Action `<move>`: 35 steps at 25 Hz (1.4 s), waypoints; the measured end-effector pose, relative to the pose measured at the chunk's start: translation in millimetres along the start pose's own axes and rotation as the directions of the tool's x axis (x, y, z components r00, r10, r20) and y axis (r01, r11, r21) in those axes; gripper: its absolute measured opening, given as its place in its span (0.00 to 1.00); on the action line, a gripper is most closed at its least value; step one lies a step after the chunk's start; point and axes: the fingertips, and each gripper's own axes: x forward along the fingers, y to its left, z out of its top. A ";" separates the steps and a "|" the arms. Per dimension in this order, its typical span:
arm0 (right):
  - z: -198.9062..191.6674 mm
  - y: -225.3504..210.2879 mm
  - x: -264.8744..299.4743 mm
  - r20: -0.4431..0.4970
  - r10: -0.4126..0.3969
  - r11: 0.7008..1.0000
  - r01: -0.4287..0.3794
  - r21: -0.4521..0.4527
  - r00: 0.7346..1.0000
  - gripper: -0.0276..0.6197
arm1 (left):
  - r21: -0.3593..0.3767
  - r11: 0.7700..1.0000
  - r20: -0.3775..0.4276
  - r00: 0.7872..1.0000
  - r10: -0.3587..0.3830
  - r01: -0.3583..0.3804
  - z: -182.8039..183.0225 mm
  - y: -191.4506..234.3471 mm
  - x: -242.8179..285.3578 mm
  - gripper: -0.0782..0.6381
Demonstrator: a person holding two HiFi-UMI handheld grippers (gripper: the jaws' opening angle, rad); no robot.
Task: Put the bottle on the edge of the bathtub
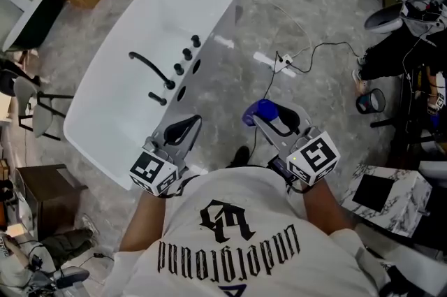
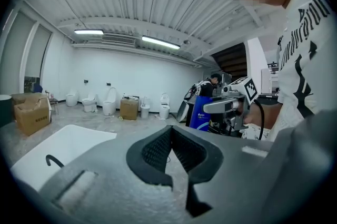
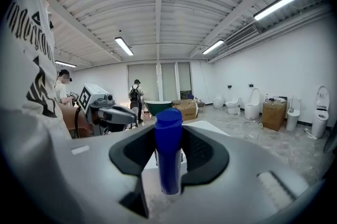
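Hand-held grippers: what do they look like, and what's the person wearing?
The left hand-held gripper and right hand-held gripper have grey bodies with black ribbed pads. Each carries a white cube with black square markers. The person wears a white shirt with black lettering.

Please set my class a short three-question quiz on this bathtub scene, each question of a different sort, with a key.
1. Multiple choice: what does the right gripper hold?
A. a white cup
B. a blue bottle
C. a sponge

2. True or false: the bottle already stands on the edge of the bathtub.

3. Fill in: the left gripper, with its jaws together, holds ______.

Key
1. B.
2. False. The bottle is clamped in the right gripper, over the floor beside the bathtub.
3. nothing.
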 end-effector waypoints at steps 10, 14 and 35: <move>5.6 -61.6 -7.2 0.008 0.003 1.000 -0.003 -0.023 1.000 0.27 | -0.033 0.999 -0.028 1.000 -0.014 0.013 0.3 7.3 72.0 0.12; 2.3 -82.9 4.8 -0.013 -0.010 1.000 0.010 -0.006 1.000 0.27 | -0.053 0.999 -0.032 0.999 -0.014 0.012 0.0 29.0 88.4 0.12; 50.1 -182.2 223.6 -0.073 -0.048 0.999 0.047 -0.011 0.996 0.27 | -0.028 0.997 0.012 0.998 -0.066 0.067 56.7 275.2 160.4 0.12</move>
